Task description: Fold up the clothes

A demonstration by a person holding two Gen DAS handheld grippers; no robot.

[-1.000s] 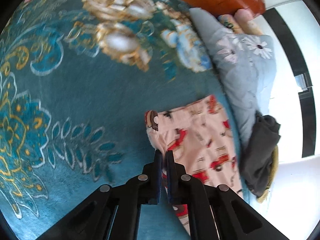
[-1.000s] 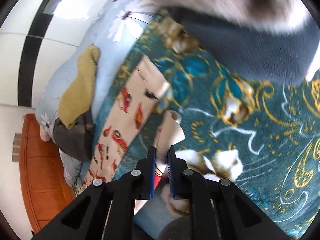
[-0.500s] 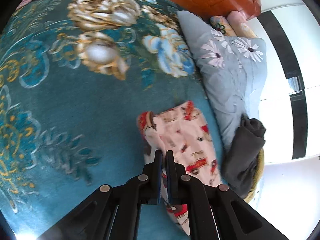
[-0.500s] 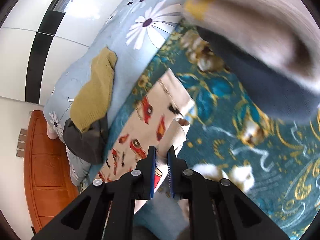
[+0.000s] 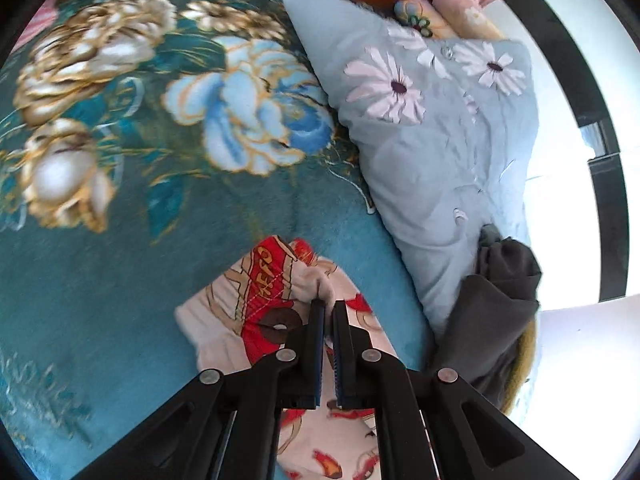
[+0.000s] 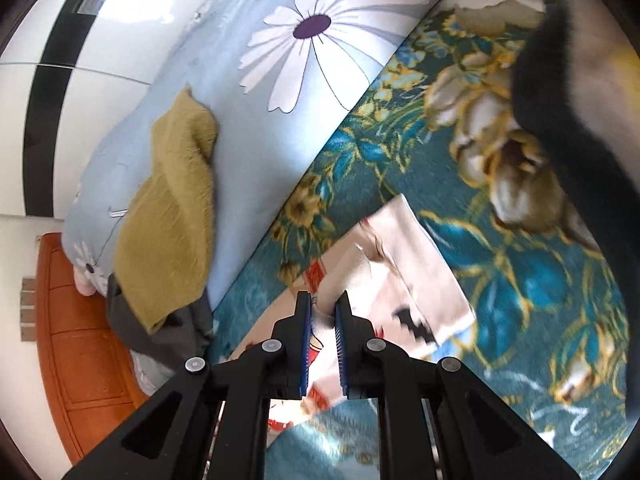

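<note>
A pale pink garment with red cartoon prints (image 5: 256, 300) lies on the teal flowered blanket (image 5: 120, 264). My left gripper (image 5: 328, 304) is shut on a bunched edge of it, and the cloth folds over beneath the fingers. In the right wrist view the same printed garment (image 6: 404, 276) has an edge lifted and doubled over. My right gripper (image 6: 323, 300) is shut on that cloth, which fills the narrow gap between the blue pads. The rest of the garment runs under both grippers and is partly hidden.
A light blue quilt with daisies (image 5: 432, 140) lies along the blanket's edge, with a dark grey garment (image 5: 500, 304) and a mustard knit (image 6: 168, 224) heaped on it. A wooden headboard (image 6: 76, 352) stands behind. A person's dark sleeve (image 6: 580, 152) crosses the right view.
Both grippers have carried their garment edges across the blanket toward the blue quilt. The cloth has doubled over on itself. The sleeve has shifted to the right edge of the right view.
</note>
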